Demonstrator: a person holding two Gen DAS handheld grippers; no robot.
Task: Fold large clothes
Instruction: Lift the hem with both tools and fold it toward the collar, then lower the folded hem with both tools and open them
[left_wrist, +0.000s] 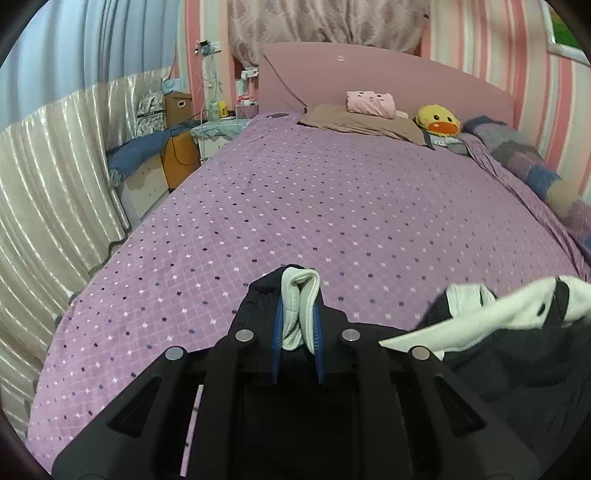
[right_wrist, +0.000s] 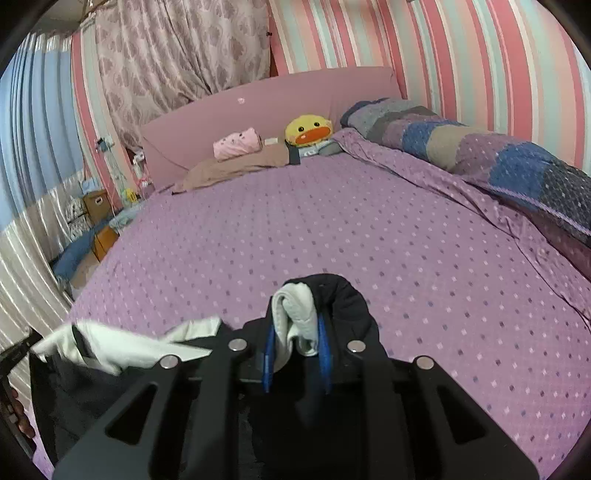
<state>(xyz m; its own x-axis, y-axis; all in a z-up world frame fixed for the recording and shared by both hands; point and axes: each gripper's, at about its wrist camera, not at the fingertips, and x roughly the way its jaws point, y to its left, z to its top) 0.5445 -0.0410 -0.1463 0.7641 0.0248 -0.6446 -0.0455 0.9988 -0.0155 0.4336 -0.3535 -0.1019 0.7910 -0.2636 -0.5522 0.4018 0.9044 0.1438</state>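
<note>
A large dark navy garment with white lining (left_wrist: 509, 332) hangs above the near end of the purple bed (left_wrist: 332, 206), stretched between both grippers. My left gripper (left_wrist: 298, 325) is shut on a bunched fold of it, white fabric squeezed between the blue pads. In the right wrist view my right gripper (right_wrist: 295, 332) is shut on another bunched fold of the same garment (right_wrist: 122, 347), which trails off to the left. The dotted purple bed cover (right_wrist: 369, 229) lies flat beyond both grippers.
At the pink headboard (left_wrist: 369, 81) sit a brown pillow (left_wrist: 362, 122), a pink folded cloth (left_wrist: 369, 103) and a yellow duck plush (left_wrist: 437, 122). A rolled patchwork quilt (right_wrist: 498, 162) runs along the striped wall. Boxes and a nightstand (left_wrist: 173, 158) crowd the left bedside by curtains.
</note>
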